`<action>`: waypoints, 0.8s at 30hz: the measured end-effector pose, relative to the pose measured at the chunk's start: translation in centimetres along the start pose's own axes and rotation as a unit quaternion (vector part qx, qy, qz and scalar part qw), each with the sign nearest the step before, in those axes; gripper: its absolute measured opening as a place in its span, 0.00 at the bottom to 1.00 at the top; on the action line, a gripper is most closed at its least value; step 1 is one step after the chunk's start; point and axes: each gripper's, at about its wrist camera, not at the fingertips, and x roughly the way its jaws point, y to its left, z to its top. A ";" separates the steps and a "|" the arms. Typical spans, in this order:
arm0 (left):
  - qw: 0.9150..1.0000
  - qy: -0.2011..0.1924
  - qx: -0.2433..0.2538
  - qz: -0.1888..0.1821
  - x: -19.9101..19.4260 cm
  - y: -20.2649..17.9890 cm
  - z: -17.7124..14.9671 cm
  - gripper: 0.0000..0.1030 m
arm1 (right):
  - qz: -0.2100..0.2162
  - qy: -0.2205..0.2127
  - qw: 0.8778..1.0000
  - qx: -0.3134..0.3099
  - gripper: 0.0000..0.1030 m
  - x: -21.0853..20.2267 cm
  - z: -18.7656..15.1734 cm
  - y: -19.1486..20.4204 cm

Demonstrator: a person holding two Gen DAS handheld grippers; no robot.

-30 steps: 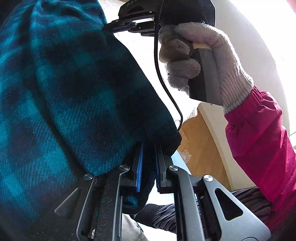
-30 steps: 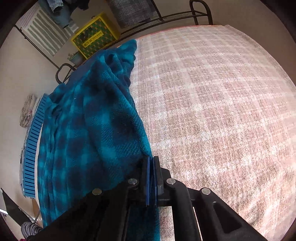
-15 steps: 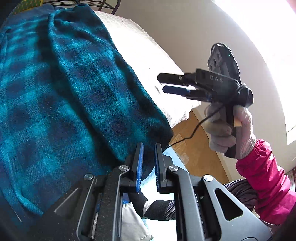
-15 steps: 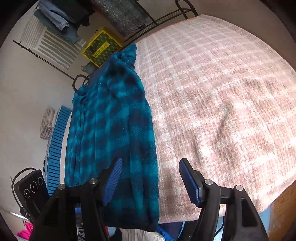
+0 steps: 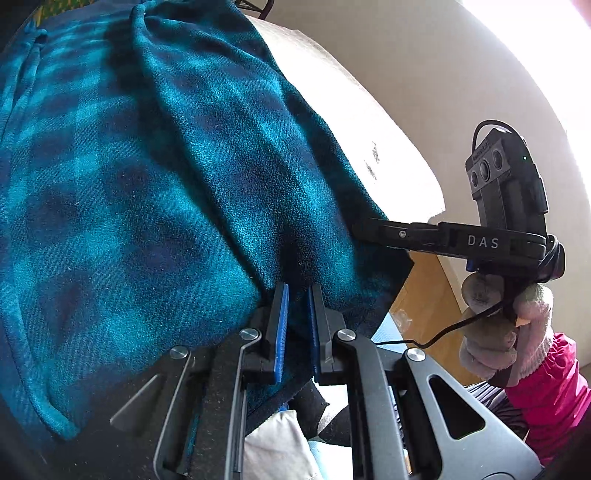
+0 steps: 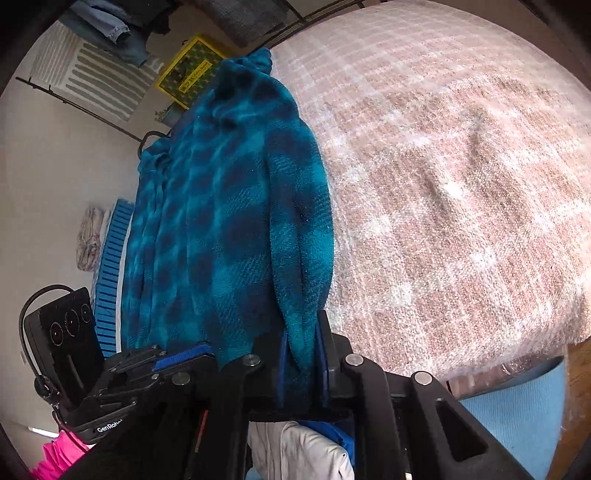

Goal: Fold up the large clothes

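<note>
A teal and navy plaid fleece garment (image 5: 155,155) lies lengthwise on a bed with a pink checked blanket (image 6: 461,192). It also shows in the right wrist view (image 6: 229,221). My left gripper (image 5: 296,306) is shut on the garment's near edge. My right gripper (image 6: 301,354) is shut on a fold of the same near edge, a little to the right. In the left wrist view the right gripper (image 5: 364,230) reaches in from the right onto the cloth's corner. In the right wrist view the left gripper (image 6: 162,362) sits low at the left.
A metal bed frame (image 6: 147,138), a yellow crate (image 6: 188,75) and hanging clothes (image 6: 110,29) lie beyond the bed's far end. A blue slatted panel (image 6: 110,280) runs along the bed's left side. Wooden floor (image 5: 424,295) and a light blue mat (image 6: 517,406) lie below the near edge.
My right gripper let go, opened wide, came back down to the near edge and shut on the garment again. My left gripper kept its hold and the garment settled flat on the bed.
</note>
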 end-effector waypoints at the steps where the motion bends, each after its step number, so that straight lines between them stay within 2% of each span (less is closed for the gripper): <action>1: 1.000 0.003 -0.003 -0.003 -0.3 0.0 0.0 0.08 | -0.020 -0.002 1.000 -0.007 0.06 -0.1 0.1 0.6; 5: 0.999 -0.020 -0.022 -0.025 -3.3 0.5 0.5 0.08 | -0.100 -0.030 0.992 -0.067 0.04 -1.1 0.2 4.7; 8: 0.997 -0.063 -0.029 -0.033 -7.6 1.2 1.0 0.08 | -0.170 -0.057 0.972 -0.151 0.04 -1.4 -0.6 9.1; 10: 0.994 -0.097 -0.044 -0.039 -11.2 2.2 1.1 0.08 | -0.201 -0.071 0.956 -0.200 0.04 -1.4 -1.4 11.6; 15: 0.980 -0.178 -0.085 -0.030 -18.7 6.2 1.4 0.08 | -0.242 -0.093 0.917 -0.302 0.04 -0.8 -3.5 17.1; 18: 0.970 -0.214 -0.112 -0.017 -22.0 8.9 1.3 0.08 | -0.247 -0.092 0.897 -0.355 0.04 0.3 -4.9 20.1; 21: 0.959 -0.241 -0.151 -0.018 -24.9 11.7 0.4 0.08 | -0.241 -0.081 0.882 -0.396 0.04 2.0 -6.0 22.8; 24: 0.950 -0.255 -0.179 -0.015 -26.3 13.9 -0.6 0.08 | -0.244 -0.065 0.860 -0.443 0.04 4.5 -7.6 25.4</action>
